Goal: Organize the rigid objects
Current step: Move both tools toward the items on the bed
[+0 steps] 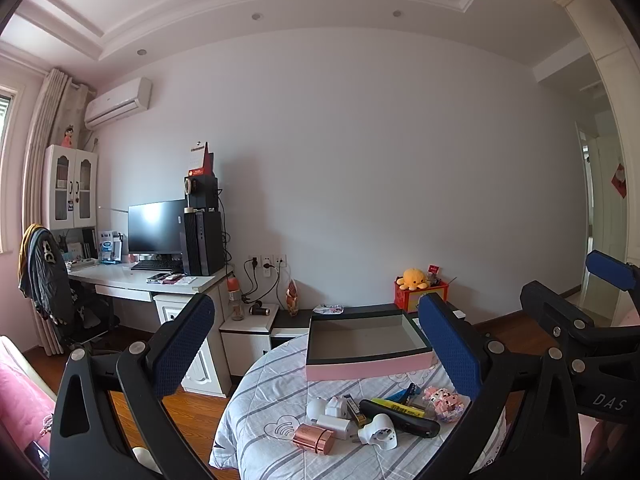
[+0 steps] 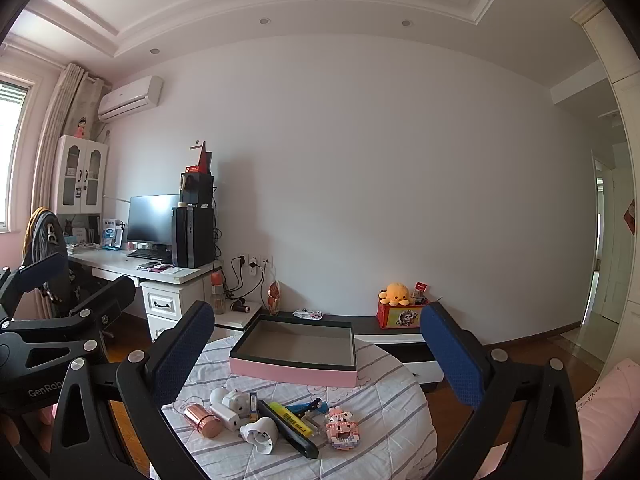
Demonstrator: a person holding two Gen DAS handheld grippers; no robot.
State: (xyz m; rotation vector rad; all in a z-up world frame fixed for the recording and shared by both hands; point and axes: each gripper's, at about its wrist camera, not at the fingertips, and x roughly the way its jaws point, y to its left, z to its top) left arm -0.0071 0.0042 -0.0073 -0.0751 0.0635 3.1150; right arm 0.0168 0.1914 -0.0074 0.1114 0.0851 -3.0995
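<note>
Left gripper (image 1: 320, 344): jaws are held wide apart, nothing between the pads. Right gripper (image 2: 318, 350): jaws likewise spread wide, empty. In both wrist views the small rigid objects (image 1: 372, 416) are seen clustered at lower centre, below and between the fingertips, untouched. Among them are noted a copper cylinder (image 2: 203, 420), a white plug adapter (image 2: 260, 434) and a yellow highlighter (image 2: 291, 419). The pink open box (image 1: 366, 346) lies just beyond the cluster, at frame centre, on the striped round table (image 2: 380, 452).
</note>
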